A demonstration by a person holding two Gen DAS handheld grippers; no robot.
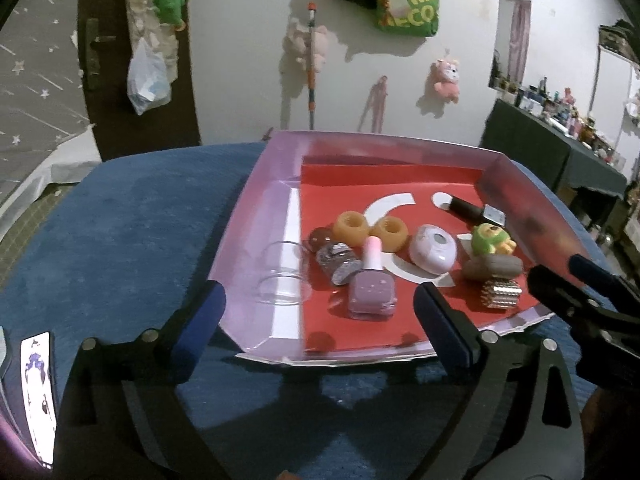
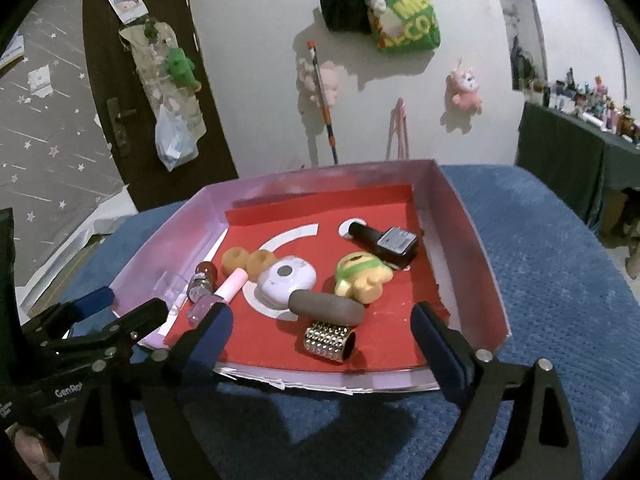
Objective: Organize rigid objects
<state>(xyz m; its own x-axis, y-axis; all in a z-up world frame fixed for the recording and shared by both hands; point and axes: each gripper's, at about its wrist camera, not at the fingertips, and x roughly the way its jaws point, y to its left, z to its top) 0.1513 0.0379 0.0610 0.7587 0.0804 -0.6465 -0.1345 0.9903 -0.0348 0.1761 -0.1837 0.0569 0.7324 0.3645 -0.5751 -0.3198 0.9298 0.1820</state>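
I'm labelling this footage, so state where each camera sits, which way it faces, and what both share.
Left wrist: rides the left hand-held gripper, looking down into the pink-walled, red-floored cardboard tray; own open fingers show, the right hand-held gripper at right.
Right wrist: rides the right hand-held gripper, facing the tray from further right; left hand-held gripper at left.
Shared: tray, lilac square nail-polish bottle, gold studded cylinder.

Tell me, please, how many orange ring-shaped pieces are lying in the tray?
2. One orange ring lies left of the other orange ring, side by side and touching, behind the pink-capped polish bottle on the tray. None seems hidden.
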